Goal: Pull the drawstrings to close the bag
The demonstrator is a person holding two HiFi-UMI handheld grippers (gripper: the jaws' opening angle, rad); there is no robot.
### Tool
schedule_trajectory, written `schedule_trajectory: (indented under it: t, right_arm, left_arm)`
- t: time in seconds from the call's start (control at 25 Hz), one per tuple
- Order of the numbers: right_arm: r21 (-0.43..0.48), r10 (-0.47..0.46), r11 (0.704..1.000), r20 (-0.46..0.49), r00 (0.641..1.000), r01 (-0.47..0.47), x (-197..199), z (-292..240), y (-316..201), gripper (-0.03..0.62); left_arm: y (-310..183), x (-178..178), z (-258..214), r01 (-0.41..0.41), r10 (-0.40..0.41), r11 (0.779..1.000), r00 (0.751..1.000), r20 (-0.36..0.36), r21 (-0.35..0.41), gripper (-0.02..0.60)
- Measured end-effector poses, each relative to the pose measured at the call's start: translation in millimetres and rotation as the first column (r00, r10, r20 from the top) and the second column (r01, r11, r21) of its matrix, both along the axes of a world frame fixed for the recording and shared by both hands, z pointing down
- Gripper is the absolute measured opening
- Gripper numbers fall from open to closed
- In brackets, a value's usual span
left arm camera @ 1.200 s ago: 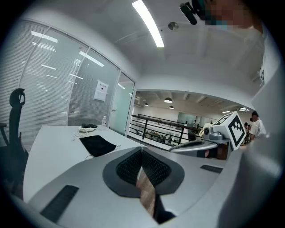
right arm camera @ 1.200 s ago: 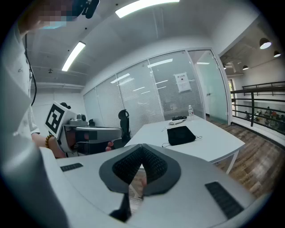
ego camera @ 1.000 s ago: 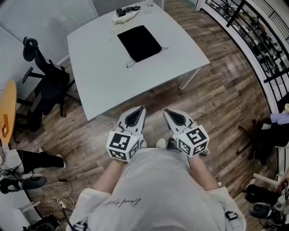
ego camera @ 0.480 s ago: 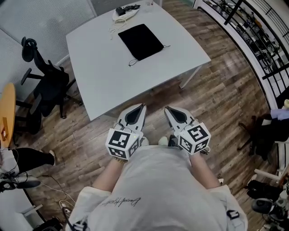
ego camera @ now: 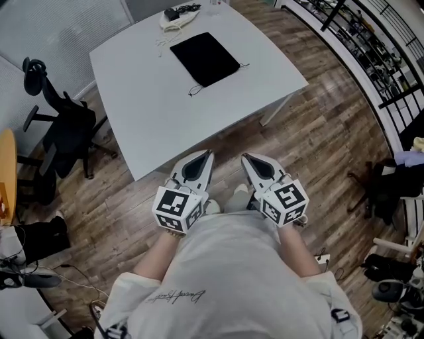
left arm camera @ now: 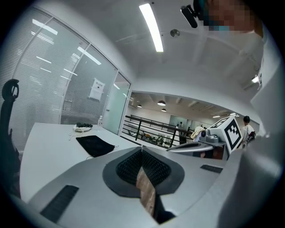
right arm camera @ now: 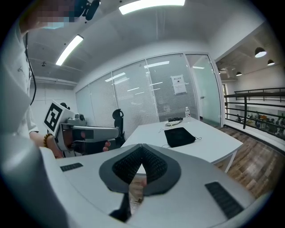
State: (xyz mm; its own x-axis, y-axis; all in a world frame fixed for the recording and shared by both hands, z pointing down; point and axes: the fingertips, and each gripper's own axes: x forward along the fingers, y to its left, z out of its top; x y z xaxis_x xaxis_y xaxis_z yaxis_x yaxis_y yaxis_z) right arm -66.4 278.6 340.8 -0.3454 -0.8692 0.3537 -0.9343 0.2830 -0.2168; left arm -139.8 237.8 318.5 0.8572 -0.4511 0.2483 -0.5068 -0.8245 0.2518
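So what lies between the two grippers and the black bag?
In the head view, only bare white table and a strip of wood floor separate the left gripper and right gripper from the black bag.

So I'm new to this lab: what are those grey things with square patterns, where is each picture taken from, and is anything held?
There is no robot here. A person holds a two-jaw gripper in each hand, the left gripper and the right gripper. The patterned cubes are part of them. The overhead picture comes from a camera on the person's head, looking steeply down. The other two come from cameras riding on each gripper, looking along its jaws. On the white table a black drawstring bag lies flat, with a bundle of white cord beyond it. Both grippers are shut and empty, held in front of the person, well away from the bag.
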Motion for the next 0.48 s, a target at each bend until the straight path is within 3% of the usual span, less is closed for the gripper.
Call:
schedule_trajectory:
  t: [0.48]
  right_arm:
    - [-0.006, -0.008, 1.0, -0.015, 1.0, 0.008, 30.2, 13.5, -59.4, 0.023]
  left_arm:
    - [-56.9, 23.2, 13.8, 0.031, -0.031, 0.999, 1.0, -0.003, -0.008, 0.011]
